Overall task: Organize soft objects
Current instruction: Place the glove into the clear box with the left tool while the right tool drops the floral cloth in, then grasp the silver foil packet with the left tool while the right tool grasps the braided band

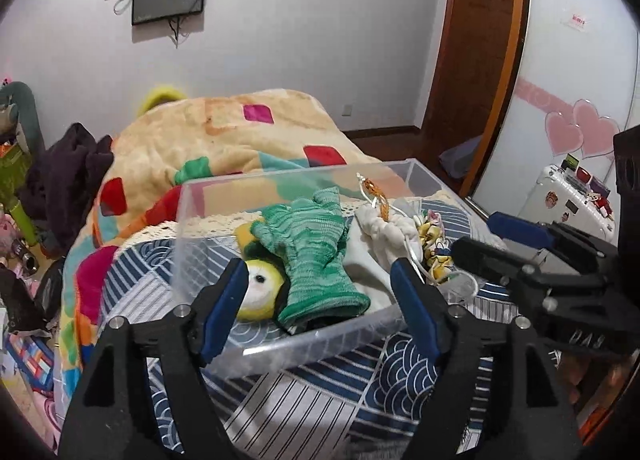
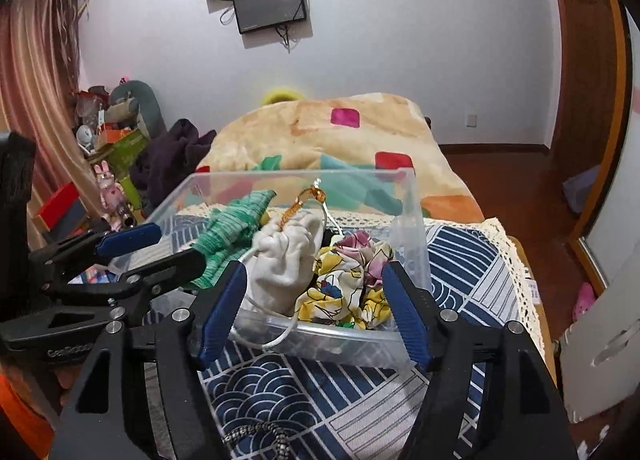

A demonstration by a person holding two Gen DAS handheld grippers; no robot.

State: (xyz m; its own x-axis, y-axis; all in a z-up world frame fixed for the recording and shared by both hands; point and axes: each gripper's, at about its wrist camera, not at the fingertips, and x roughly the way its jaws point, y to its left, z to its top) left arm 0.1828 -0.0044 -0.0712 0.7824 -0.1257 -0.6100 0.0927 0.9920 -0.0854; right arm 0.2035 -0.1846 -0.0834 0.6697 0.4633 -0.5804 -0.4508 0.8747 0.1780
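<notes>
Bedroom clutter surrounds the bed (image 2: pixel 460 260) I work on, its blue wave-patterned cover spread under a clear plastic box (image 1: pixel 304 344). Inside the box lie the soft things: a green glove (image 1: pixel 316 252) draped over a yellow plush toy (image 1: pixel 258 292), a white drawstring pouch (image 2: pixel 288 256) in the middle, and a flowered cloth (image 2: pixel 348 292) bunched against the right wall. By my judgement the sorting is nearly finished, since I see nothing soft loose on the cover beside the box; only the pouch's cord (image 2: pixel 276 340) hangs over the near rim and might need tucking in. My left tongs (image 1: pixel 320 308) are spread wide and hold nothing, hovering at the near wall before the glove. My right tongs (image 2: pixel 316 312) are likewise parted and bare, in front of the pouch and cloth. The box walls stand tall, so any reach must come from above; the orange blanket (image 1: pixel 240 132) crowds the far side, while the near cover offers free room.
</notes>
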